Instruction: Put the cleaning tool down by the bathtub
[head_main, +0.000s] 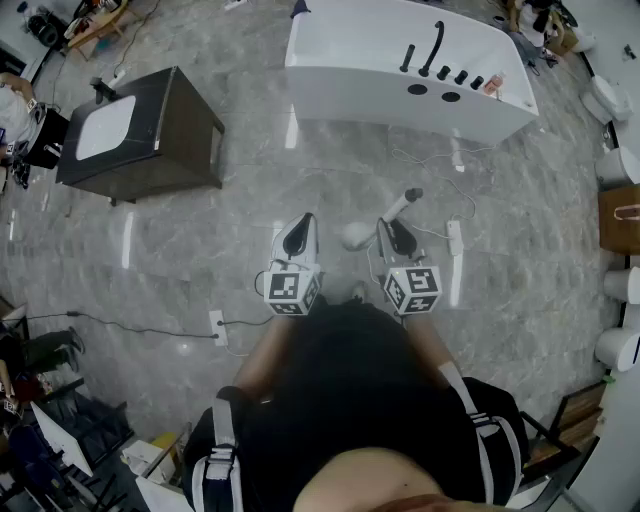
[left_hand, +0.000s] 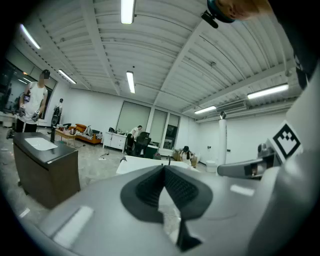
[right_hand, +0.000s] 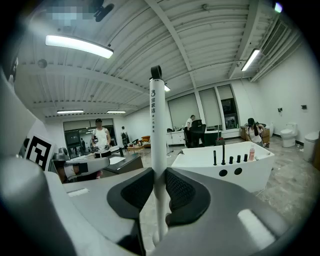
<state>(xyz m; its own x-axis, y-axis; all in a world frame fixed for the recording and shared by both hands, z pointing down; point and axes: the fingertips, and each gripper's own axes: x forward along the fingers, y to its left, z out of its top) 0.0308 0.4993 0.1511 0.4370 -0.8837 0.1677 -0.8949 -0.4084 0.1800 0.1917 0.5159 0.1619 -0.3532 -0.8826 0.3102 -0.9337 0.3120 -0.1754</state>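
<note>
Your right gripper's (right_hand: 159, 176) jaws grasp the cleaning tool (right_hand: 157, 120) upright; your left gripper's (left_hand: 164, 171) jaws are clenched, empty.

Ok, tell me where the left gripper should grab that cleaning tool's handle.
Probably the bare white shaft of the cleaning tool above where the right gripper holds it, coming in level from the left. It stands upright, straight and slim, free up to its black cap.

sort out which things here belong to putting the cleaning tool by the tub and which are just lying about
Job: cleaning tool, clamped in the right gripper; bathtub.
Lying about: dark sink cabinet; floor power strip; brown paper bag; toilet.
</note>
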